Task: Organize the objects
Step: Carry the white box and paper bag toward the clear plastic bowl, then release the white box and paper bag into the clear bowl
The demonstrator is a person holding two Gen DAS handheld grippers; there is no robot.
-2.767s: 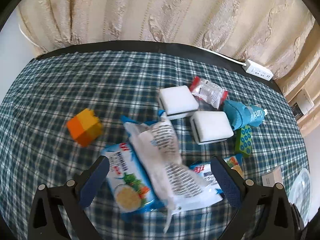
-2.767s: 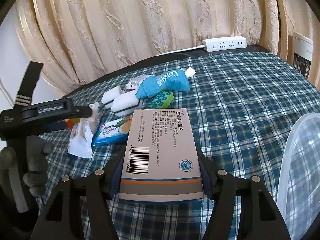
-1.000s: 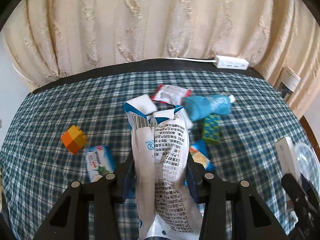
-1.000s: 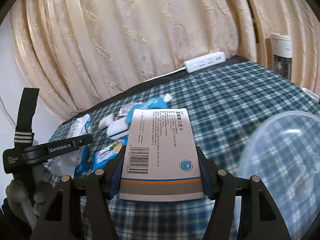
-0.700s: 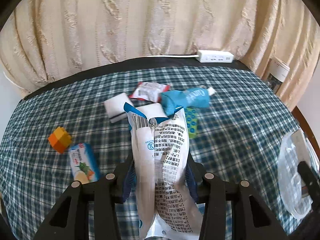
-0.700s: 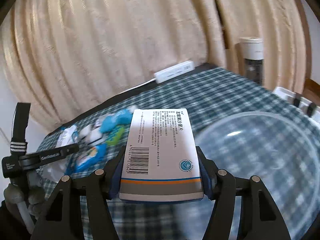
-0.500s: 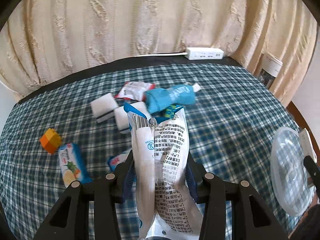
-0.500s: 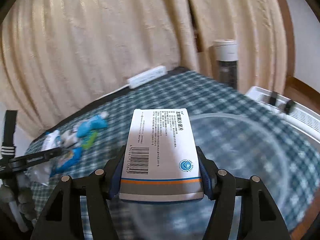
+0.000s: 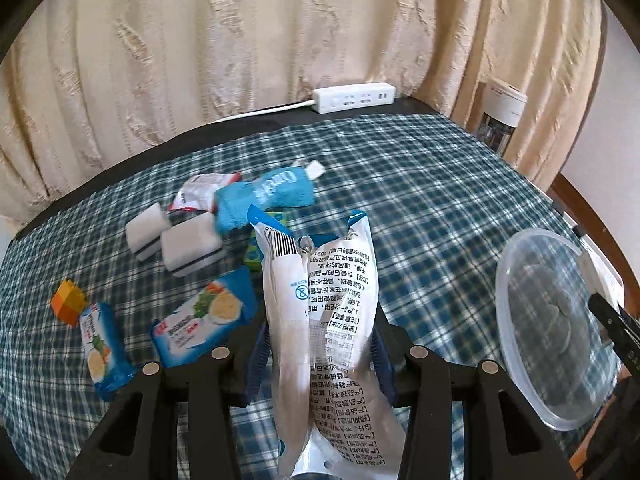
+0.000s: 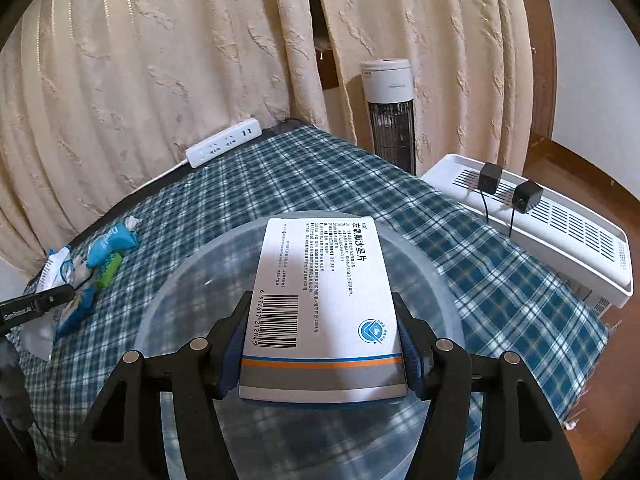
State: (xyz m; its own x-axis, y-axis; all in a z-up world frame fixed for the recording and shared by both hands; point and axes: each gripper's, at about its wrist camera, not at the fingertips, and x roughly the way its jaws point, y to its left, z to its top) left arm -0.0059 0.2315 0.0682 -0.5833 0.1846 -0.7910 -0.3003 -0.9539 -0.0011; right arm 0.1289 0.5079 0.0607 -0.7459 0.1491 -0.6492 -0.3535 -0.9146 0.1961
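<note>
My left gripper is shut on a white and blue plastic packet and holds it above the checked tablecloth. My right gripper is shut on a white medicine box with a barcode, held directly over a clear plastic bowl. The bowl also shows in the left wrist view at the table's right edge, with the right gripper at its far side. Loose items lie at the left: a blue tube, two white sponges, two blue snack packets, an orange block.
A white power strip lies at the table's back edge by the curtain. A red-and-white sachet and a green block lie among the items. Beyond the right edge stand a white appliance and a tower fan.
Both grippers have swung right with their loads. The right gripper's box now hangs over the clear bowl. The left gripper closed on the packet and lifted it off the table.
</note>
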